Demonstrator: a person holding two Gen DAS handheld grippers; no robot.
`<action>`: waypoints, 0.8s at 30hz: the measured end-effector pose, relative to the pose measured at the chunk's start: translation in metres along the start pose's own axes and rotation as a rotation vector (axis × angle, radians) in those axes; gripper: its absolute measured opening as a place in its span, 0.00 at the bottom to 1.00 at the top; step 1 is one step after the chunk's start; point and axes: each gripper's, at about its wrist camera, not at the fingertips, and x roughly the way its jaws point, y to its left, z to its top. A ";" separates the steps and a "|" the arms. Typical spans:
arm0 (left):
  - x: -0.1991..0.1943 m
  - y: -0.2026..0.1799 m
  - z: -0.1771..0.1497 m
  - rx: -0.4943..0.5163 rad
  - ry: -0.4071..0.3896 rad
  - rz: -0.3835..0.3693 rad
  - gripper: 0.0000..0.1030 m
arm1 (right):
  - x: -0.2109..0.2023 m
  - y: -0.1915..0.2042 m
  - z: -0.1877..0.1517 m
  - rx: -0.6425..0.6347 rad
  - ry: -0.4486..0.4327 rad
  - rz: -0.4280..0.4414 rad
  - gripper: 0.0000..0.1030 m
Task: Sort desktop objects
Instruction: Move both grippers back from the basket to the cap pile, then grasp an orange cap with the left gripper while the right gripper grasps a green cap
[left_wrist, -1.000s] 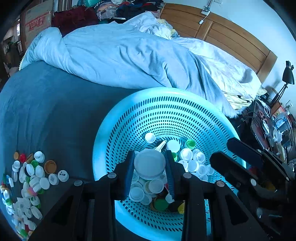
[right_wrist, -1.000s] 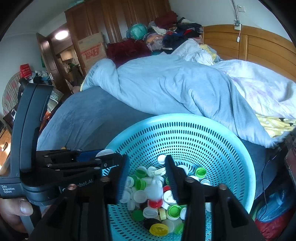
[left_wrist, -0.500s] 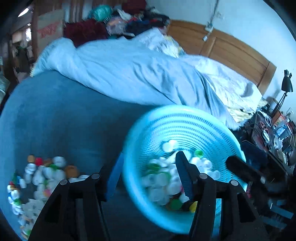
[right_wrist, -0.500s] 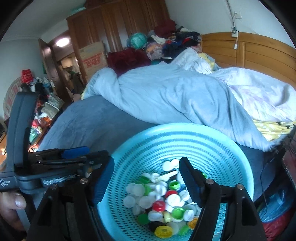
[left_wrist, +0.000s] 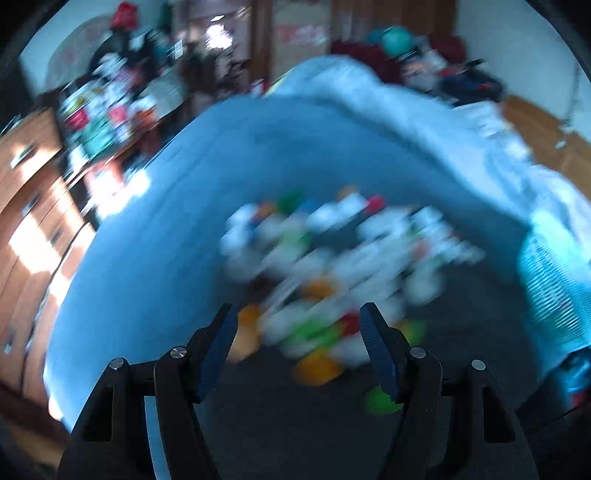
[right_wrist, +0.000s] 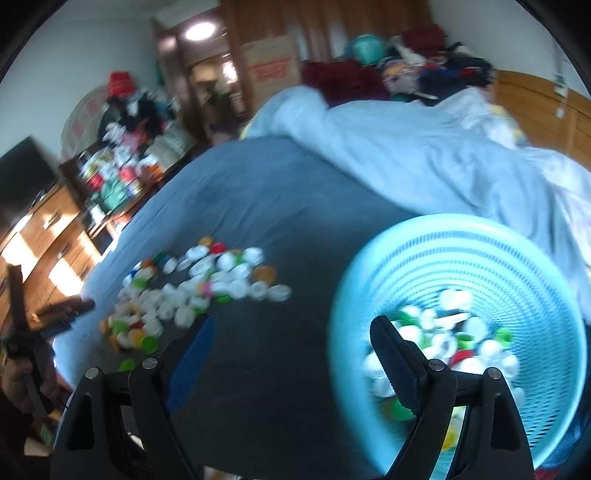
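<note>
A pile of mixed bottle caps (right_wrist: 195, 288) lies on the dark blue bedspread (right_wrist: 258, 192); in the left wrist view the pile (left_wrist: 332, 266) is blurred by motion. My left gripper (left_wrist: 299, 332) is open and empty, just short of the pile's near edge. A light blue perforated basket (right_wrist: 517, 258) holds several caps (right_wrist: 443, 343); its wall shows at the right edge of the left wrist view (left_wrist: 554, 280). My right gripper (right_wrist: 291, 350) is open and empty, its right finger over the basket's near rim.
A rumpled light blue duvet (right_wrist: 424, 155) covers the far side of the bed. A wooden dresser (right_wrist: 48, 236) with clutter stands left of the bed. A wooden headboard (right_wrist: 535, 99) is at the back right. The left gripper's body (right_wrist: 22, 328) shows at far left.
My left gripper opened, dropped the white lid in the basket, and swung left to the cap pile. My right gripper opened wider and turned left, so the basket now sits to its right.
</note>
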 end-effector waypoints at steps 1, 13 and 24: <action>0.007 0.008 -0.008 -0.007 0.016 0.025 0.60 | 0.003 0.008 -0.002 -0.015 0.009 0.007 0.87; 0.056 0.043 -0.026 -0.087 0.044 -0.030 0.60 | 0.033 0.073 -0.016 -0.133 0.116 0.019 0.87; 0.032 0.057 -0.032 -0.135 0.022 -0.050 0.25 | 0.064 0.127 -0.030 -0.232 0.173 0.144 0.79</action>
